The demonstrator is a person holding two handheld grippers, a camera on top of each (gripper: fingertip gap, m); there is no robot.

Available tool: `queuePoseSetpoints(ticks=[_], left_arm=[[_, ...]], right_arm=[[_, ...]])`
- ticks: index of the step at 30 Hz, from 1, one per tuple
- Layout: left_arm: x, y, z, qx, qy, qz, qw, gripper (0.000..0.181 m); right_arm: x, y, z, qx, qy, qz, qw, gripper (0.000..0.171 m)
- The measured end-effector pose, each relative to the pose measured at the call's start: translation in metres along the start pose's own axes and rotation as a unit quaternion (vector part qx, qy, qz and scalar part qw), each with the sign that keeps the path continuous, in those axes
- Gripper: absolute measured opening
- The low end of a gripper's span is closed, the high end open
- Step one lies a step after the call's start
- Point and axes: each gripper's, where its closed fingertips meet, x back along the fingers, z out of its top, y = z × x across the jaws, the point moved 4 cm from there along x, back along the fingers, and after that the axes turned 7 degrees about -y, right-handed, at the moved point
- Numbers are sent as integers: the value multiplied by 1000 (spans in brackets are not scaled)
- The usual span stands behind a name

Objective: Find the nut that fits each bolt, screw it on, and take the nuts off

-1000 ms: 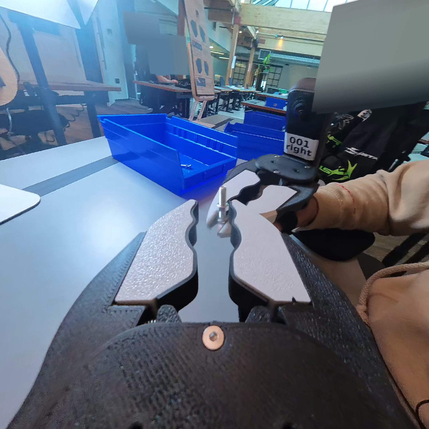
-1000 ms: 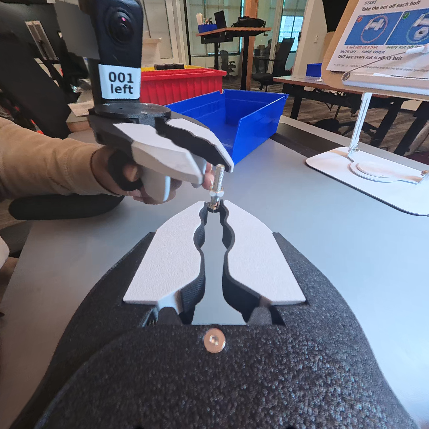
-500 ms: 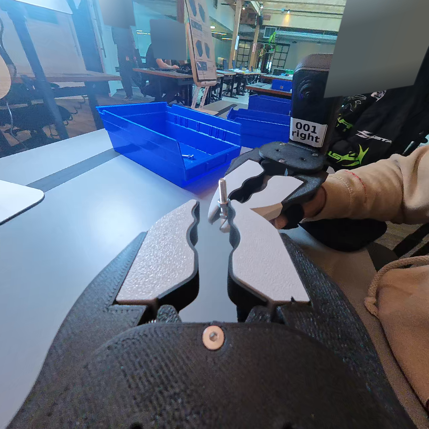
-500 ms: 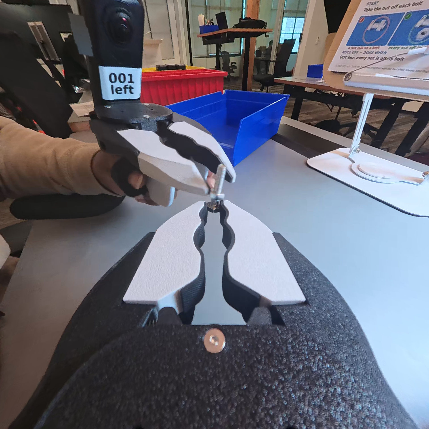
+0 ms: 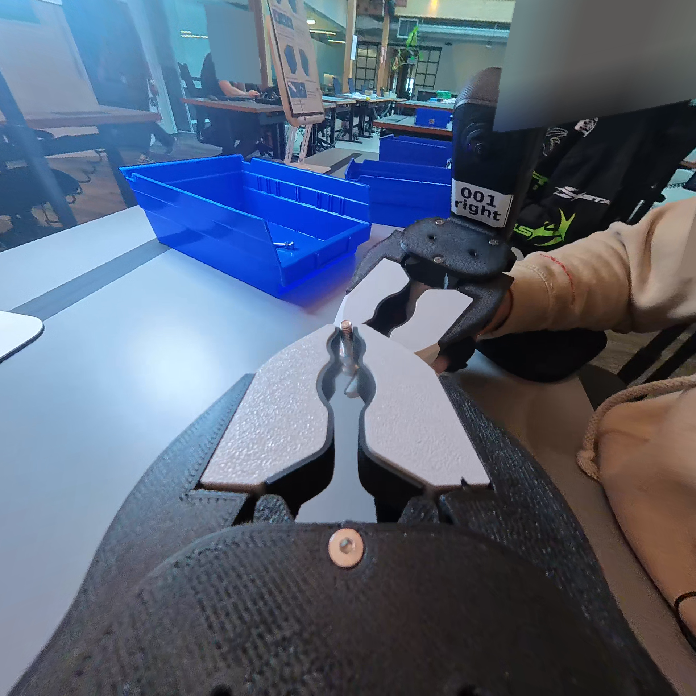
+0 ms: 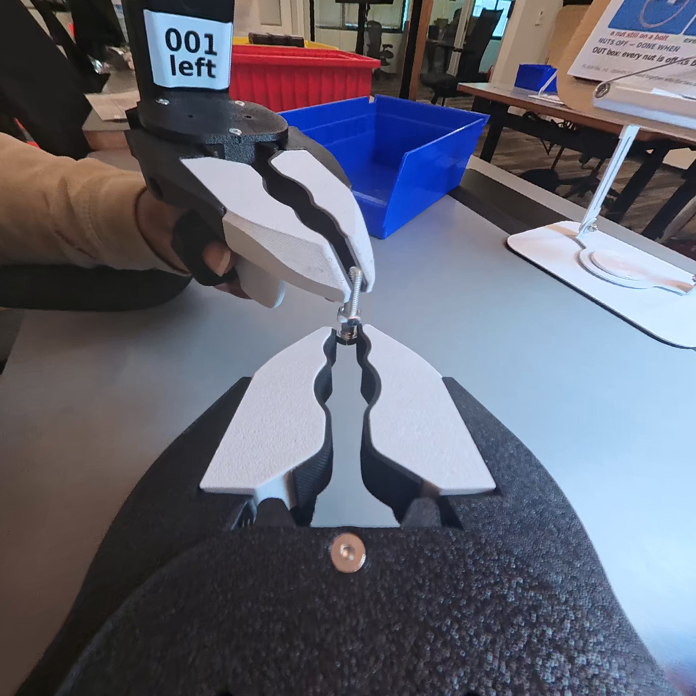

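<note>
A small silver bolt (image 6: 354, 290) stands upright above the grey table (image 6: 489, 376), held between both grippers. A hex nut (image 6: 349, 314) sits low on its thread. My right gripper (image 6: 347, 333) is shut on the bolt's lower end, just under the nut. My left gripper (image 5: 345, 339) is shut on the threaded shank, with the bolt's tip (image 5: 345, 327) poking out above its fingers. In the right wrist view the left gripper (image 6: 357, 288) comes in from the upper left and pinches the top of the thread. The bolt head is hidden between the right fingers.
An open-fronted blue bin (image 5: 244, 226) stands behind, with a bolt (image 5: 284, 244) lying in it; it also shows in the right wrist view (image 6: 425, 169). More blue bins (image 5: 406, 180) and a red bin (image 6: 301, 75) lie farther back. A white sign stand's base (image 6: 602, 271) sits at the right.
My left gripper was open beside the bolt; now it has closed on the upper thread. The right gripper still holds the bolt's lower end, and both have drawn closer together.
</note>
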Motion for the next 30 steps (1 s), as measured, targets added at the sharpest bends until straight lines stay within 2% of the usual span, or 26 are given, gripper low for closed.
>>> queuePoseSetpoints(ticks=[3, 8, 14, 16, 19, 21, 23, 26, 30], left_arm=[[3, -1, 0, 1, 6, -1, 1000, 6], [7, -7, 0, 60, 34, -27, 997, 6], [4, -9, -5, 81, 31, -32, 996, 7], [5, -14, -4, 86, 38, -7, 996, 23], [14, -18, 4, 69, 53, 18, 996, 25], [21, -20, 9, 52, 67, 39, 996, 22], [28, -22, 14, 41, 83, 53, 994, 18], [36, -23, 19, 33, 99, 65, 992, 10], [41, -25, 18, 20, 96, 81, 992, 3]], right_arm=[[1, 0, 0, -2, 1, 3, 1000, 10], [7, 5, 5, -11, 26, 0, 1000, 10], [9, 6, 2, 15, 0, -7, 1000, 10], [13, 12, 3, 14, -15, -17, 1000, 10], [39, 50, 12, 15, -34, -83, 996, 10], [72, 99, 13, -16, -72, -152, 986, 10], [110, 160, 1, -74, -129, -229, 962, 10], [156, 247, -43, -153, -267, -338, 889, 10], [166, 297, -102, -249, -399, -371, 801, 10]])
